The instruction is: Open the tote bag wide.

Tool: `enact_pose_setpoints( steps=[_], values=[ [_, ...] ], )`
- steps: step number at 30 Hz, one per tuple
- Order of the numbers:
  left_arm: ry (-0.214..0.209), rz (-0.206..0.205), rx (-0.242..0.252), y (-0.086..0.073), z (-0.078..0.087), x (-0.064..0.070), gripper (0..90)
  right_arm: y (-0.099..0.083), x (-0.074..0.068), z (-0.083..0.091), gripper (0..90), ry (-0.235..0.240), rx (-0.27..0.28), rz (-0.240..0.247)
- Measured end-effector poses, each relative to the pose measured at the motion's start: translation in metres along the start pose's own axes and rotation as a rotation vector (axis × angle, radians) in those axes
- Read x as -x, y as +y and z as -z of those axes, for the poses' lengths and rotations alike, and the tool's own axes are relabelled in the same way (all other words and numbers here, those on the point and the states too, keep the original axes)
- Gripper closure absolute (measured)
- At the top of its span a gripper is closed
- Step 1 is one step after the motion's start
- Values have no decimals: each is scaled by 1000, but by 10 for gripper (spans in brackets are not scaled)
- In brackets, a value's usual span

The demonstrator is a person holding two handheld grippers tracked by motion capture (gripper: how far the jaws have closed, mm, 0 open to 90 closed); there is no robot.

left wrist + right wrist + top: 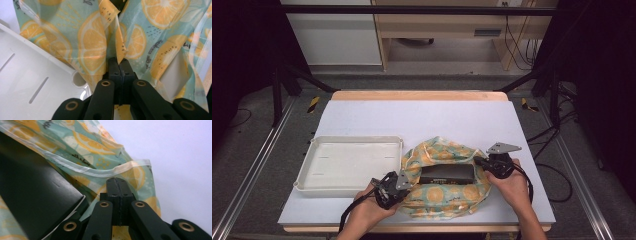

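Observation:
A lemon-print bag (pixel 447 192) lies on the white table near the front edge, its mouth spread wide. A black box (pixel 447 173) sits inside the opening. My left gripper (pixel 399 181) is shut on the bag's left rim, next to the tray's corner. In the left gripper view the jaws (pixel 119 62) pinch a fold of the lemon fabric (pixel 90 47). My right gripper (pixel 484 162) is shut on the bag's right rim. In the right gripper view the jaws (pixel 117 182) clamp the hemmed edge of the bag (pixel 100 172), with the black box (pixel 32 202) to their left.
An empty white plastic tray (pixel 349 165) stands left of the bag, its corner (pixel 77 80) touching the fabric. The white table surface (pixel 422 117) stretches back to a wooden edge. Metal frame rails run along both sides.

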State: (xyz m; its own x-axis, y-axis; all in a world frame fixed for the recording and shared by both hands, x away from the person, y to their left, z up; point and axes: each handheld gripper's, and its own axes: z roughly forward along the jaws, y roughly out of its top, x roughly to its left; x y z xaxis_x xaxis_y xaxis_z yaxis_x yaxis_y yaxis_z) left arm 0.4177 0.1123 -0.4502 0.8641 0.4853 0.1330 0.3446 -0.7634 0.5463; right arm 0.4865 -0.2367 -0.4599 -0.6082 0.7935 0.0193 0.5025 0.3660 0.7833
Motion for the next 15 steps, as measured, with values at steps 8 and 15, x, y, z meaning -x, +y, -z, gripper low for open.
enact_pose_setpoints(
  steps=[8,15],
  values=[
    [13,-3,-9,-3,-3,2,900,-7,4,-7,900,2,-38,-32],
    [10,-3,-15,-5,-4,2,900,-11,6,-11,900,2,-49,-39]
  ],
)
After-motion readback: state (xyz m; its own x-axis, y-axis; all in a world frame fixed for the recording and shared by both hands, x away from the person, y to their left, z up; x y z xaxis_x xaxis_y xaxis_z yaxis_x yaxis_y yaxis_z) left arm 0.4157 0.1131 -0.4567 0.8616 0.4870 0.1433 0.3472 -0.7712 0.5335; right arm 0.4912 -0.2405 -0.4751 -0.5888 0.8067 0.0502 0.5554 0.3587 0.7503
